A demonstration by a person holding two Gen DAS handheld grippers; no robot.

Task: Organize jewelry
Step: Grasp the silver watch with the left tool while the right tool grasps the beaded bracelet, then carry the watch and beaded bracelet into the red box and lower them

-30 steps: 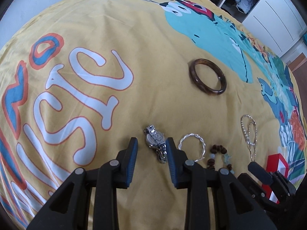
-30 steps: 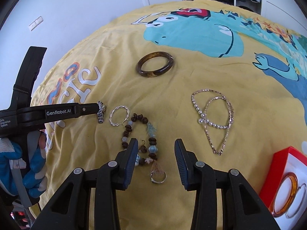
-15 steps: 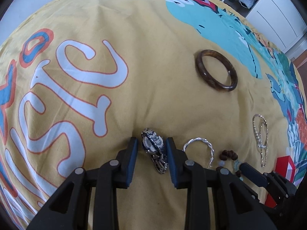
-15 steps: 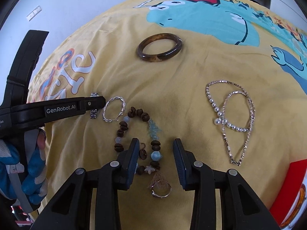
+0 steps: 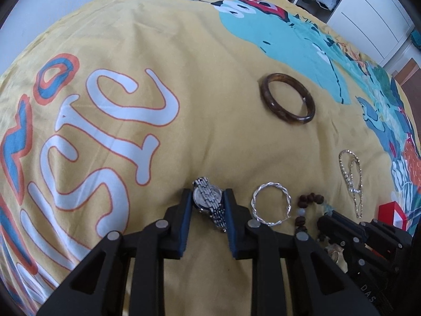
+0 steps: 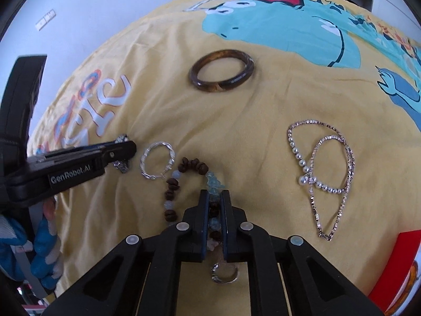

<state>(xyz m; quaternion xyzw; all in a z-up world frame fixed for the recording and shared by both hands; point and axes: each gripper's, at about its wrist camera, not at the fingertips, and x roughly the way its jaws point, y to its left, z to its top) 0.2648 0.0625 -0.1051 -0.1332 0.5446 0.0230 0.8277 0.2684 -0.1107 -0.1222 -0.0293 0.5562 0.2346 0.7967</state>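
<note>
Jewelry lies on a yellow printed bedspread (image 5: 210, 52). My left gripper (image 5: 208, 197) is shut on a silver metal watch (image 5: 209, 202). My right gripper (image 6: 215, 197) is shut on the right strand of a brown and blue beaded bracelet (image 6: 184, 176). A twisted silver bangle (image 5: 271, 205) lies right of the watch; it also shows in the right wrist view (image 6: 157, 161). A brown bangle (image 5: 288, 98) lies farther back, also in the right wrist view (image 6: 221, 69). Pearl and chain necklaces (image 6: 322, 163) lie to the right. A silver ring (image 6: 223, 275) lies under my right gripper.
A red jewelry box (image 6: 394, 271) with bangles in it sits at the right edge; it also shows in the left wrist view (image 5: 392, 214). White wardrobes (image 5: 368, 8) stand behind the bed. A white wall (image 6: 79, 13) is at the left.
Both grippers moved down and forward onto the bed. The left jaws closed on the watch. The right jaws closed on the beaded bracelet.
</note>
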